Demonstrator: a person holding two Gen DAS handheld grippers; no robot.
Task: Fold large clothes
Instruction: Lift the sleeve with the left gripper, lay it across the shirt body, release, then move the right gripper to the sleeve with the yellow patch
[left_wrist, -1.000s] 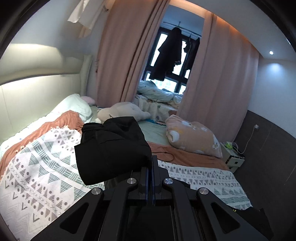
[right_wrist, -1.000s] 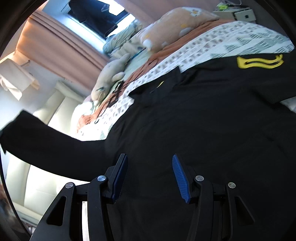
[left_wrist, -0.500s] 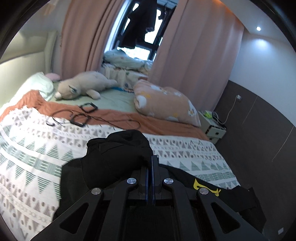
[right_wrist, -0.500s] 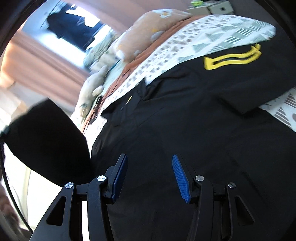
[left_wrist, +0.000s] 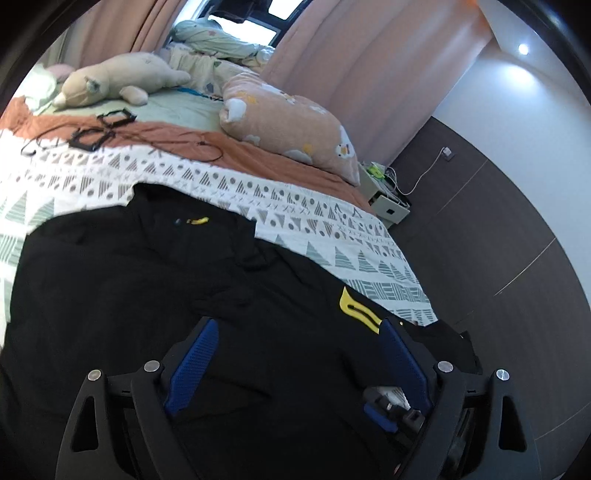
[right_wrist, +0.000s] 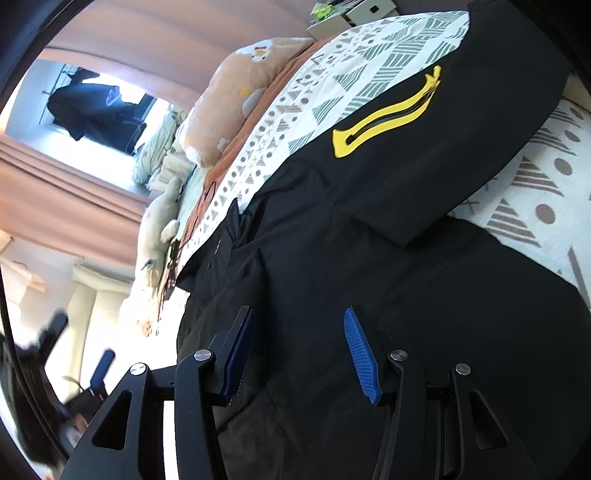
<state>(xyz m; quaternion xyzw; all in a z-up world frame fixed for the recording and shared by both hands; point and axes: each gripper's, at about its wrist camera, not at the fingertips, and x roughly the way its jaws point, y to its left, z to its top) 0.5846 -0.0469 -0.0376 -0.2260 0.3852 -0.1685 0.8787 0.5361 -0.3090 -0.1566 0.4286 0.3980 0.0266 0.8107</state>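
A black jacket (left_wrist: 155, 295) with a yellow-trimmed pocket (left_wrist: 358, 310) is lying spread over the near part of a bed, on a white blanket (left_wrist: 110, 173) printed with grey-green triangles. In the left wrist view, the left gripper (left_wrist: 299, 358) is hovering just above the fabric with its blue-padded jaws standing wide apart, gripping nothing. A beige plush toy (left_wrist: 114, 77) is resting toward the bed's far left corner, a peach pillow (left_wrist: 288, 122) is sitting near the far edge, and black cables (left_wrist: 122, 136) are trailing across an orange sheet (left_wrist: 258, 155) between them. A small nightstand (left_wrist: 384, 195) is standing just beyond the bed's right edge, against pink curtains (left_wrist: 354, 62).

In the right wrist view, the right gripper (right_wrist: 299, 350) is also poised above the jacket (right_wrist: 369, 295), its jaws parted widely and empty. One sleeve bearing the yellow pocket trim (right_wrist: 388, 114) is stretching toward the blanket's (right_wrist: 332, 88) edge. The pillow (right_wrist: 236, 96) and plush toy (right_wrist: 159, 221) are lying beyond the garment, and dark clothing (right_wrist: 92, 110) is hanging at the window.
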